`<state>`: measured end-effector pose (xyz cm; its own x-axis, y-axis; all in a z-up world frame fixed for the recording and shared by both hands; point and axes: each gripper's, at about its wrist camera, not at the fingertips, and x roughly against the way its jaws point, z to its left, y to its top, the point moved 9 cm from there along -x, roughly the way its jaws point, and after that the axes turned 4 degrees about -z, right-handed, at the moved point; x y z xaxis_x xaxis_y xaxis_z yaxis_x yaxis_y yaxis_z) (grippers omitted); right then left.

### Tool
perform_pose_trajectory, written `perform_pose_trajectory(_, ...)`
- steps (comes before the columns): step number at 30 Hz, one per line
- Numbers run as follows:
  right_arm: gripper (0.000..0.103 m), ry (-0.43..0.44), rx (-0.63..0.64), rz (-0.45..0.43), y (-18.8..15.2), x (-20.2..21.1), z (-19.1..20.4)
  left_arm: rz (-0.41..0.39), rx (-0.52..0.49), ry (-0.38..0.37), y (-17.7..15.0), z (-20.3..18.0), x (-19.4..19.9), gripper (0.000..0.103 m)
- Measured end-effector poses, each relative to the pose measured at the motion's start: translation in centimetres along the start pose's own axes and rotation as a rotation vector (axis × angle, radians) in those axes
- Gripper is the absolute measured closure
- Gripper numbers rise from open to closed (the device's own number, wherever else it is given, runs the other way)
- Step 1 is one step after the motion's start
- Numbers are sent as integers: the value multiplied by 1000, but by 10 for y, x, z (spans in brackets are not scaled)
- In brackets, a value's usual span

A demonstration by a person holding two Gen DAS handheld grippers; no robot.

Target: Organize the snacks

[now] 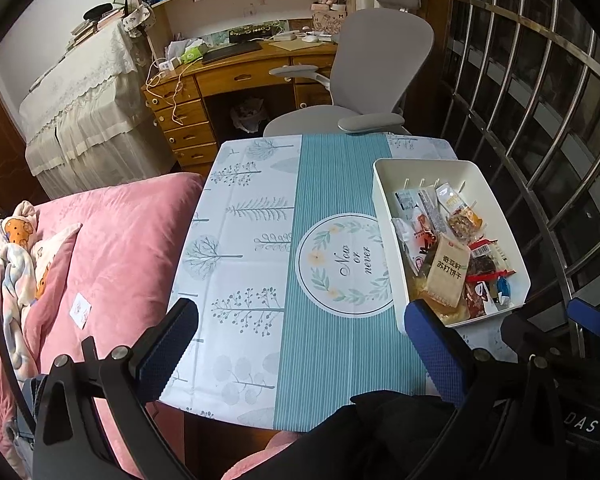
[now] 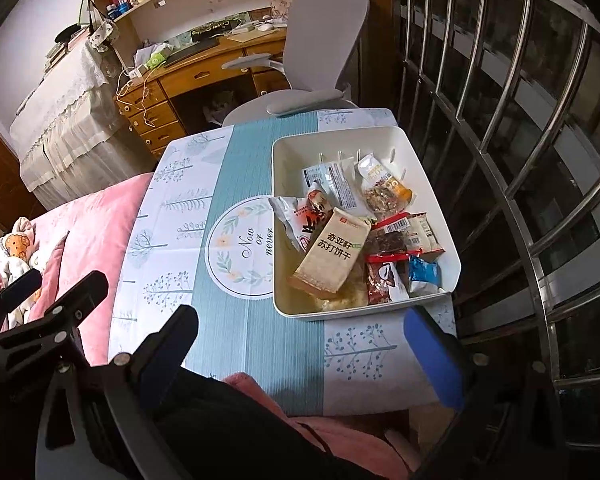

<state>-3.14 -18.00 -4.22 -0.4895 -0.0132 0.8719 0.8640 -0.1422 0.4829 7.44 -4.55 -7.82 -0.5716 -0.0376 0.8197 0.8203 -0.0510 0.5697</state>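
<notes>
A white plastic bin (image 1: 384, 200) (image 2: 380, 133) stands on the right side of the small table, holding several wrapped snacks. A tan cracker packet (image 1: 448, 276) (image 2: 332, 254) lies on top of the pile. My left gripper (image 1: 300, 344) is open and empty, held above the table's near edge, left of the bin. My right gripper (image 2: 304, 350) is open and empty, held above the near edge just short of the bin. The left gripper also shows in the right wrist view (image 2: 56, 286) at far left.
The table wears a blue and white tree-print cloth (image 1: 236, 240) (image 2: 172, 216). A pink quilt (image 1: 112, 248) lies left of it. A grey office chair (image 1: 364, 80) and a wooden desk (image 1: 204, 92) stand beyond. Metal window bars (image 2: 520, 140) run along the right.
</notes>
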Motion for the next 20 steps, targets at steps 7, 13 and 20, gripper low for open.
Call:
perform_pose_trajectory(7,0,-10,-4,12,-1,-2,-3,11,-3,-6,-1,-2,-5,1)
perform_pose_trajectory(13,0,-15,-4,18,-2,-3,-3,12,-3,-6,-4,-1,-7,1)
perform_pose_trajectory(20,0,-19,-5,26,-4,-5,-2,12,-8,-3,-3,-1,-7,1)
